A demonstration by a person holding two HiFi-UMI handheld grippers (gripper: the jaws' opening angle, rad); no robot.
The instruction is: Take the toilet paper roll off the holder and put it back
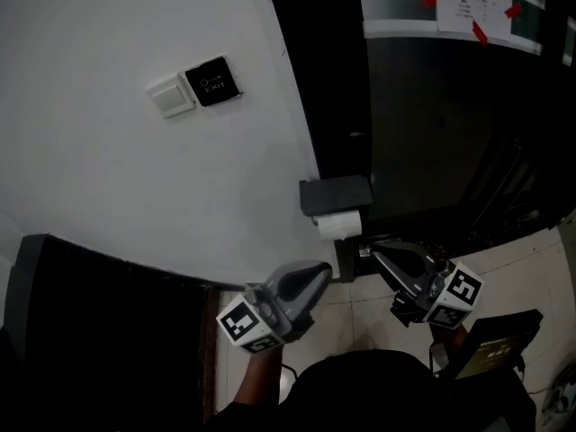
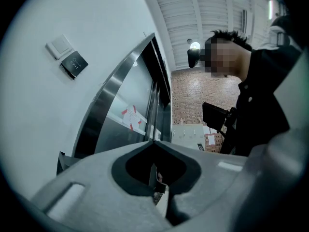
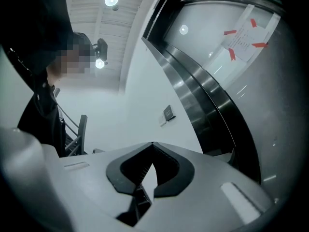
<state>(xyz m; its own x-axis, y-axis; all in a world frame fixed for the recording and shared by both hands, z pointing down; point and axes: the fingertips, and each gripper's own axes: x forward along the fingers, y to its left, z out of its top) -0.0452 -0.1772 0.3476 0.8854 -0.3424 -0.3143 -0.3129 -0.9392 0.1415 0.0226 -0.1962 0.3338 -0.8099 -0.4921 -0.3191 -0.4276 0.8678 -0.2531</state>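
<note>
In the head view a white toilet paper roll (image 1: 339, 225) hangs under a dark box-shaped holder (image 1: 335, 194) fixed at the edge of the white wall. My left gripper (image 1: 326, 268) sits just below and left of the roll, its jaws together with nothing between them. My right gripper (image 1: 372, 251) is just below and right of the roll, also shut and empty. Neither touches the roll. In the left gripper view the left gripper (image 2: 153, 142) points up along the wall, and the right gripper (image 3: 152, 143) does the same in its own view. Both gripper views hide the roll.
A black exit plate (image 1: 212, 82) and a white switch (image 1: 171, 97) sit higher on the wall. A dark glass door carries a notice held by red tape (image 1: 468, 3). A dark panel (image 1: 90, 304) stands at lower left, over tiled floor (image 1: 513, 277).
</note>
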